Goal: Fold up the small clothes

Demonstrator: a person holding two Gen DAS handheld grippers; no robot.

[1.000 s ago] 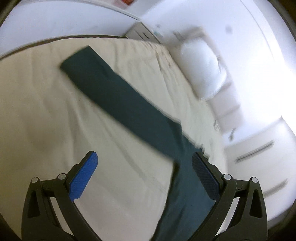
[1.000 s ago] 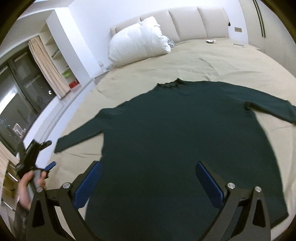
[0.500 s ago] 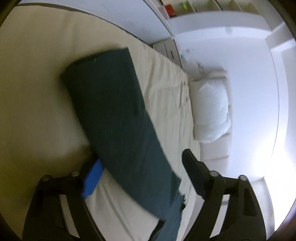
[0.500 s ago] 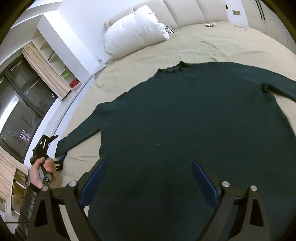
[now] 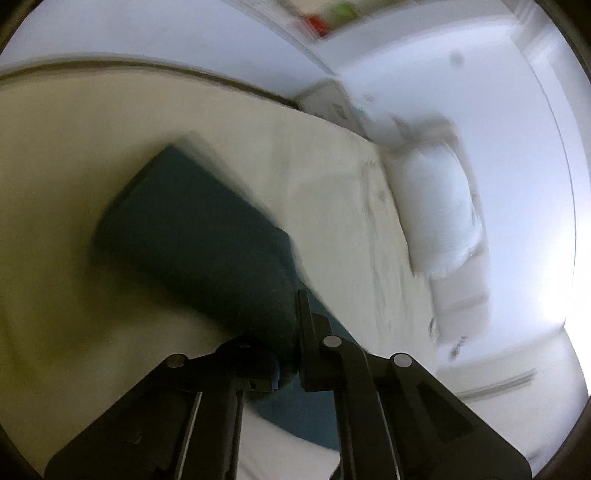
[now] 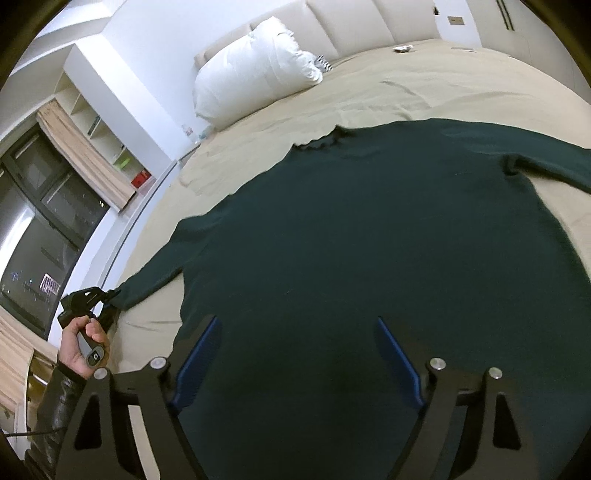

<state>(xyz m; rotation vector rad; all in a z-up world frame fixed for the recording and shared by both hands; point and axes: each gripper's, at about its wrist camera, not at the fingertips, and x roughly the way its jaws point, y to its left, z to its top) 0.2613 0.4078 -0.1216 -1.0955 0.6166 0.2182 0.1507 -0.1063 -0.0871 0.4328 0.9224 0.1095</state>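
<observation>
A dark green long-sleeved sweater (image 6: 369, 251) lies spread flat on the beige bed, collar toward the headboard. In the left wrist view its left sleeve (image 5: 192, 236) runs from the cuff back between the fingers. My left gripper (image 5: 286, 354) is shut on that sleeve; it also shows in the right wrist view (image 6: 107, 299) at the sleeve's cuff end. My right gripper (image 6: 299, 354) is open and empty, low over the sweater's lower body near the hem. The right sleeve (image 6: 554, 166) stretches out to the right.
A white pillow (image 6: 255, 70) leans on the padded headboard (image 6: 351, 22). The bed's left edge (image 6: 129, 229) runs beside a window with curtains and white shelves (image 6: 107, 147). Small items (image 6: 402, 48) lie on the far bedsheet.
My left gripper moved down onto the left sleeve and closed on it. My right gripper lowered toward the sweater's body and stayed open.
</observation>
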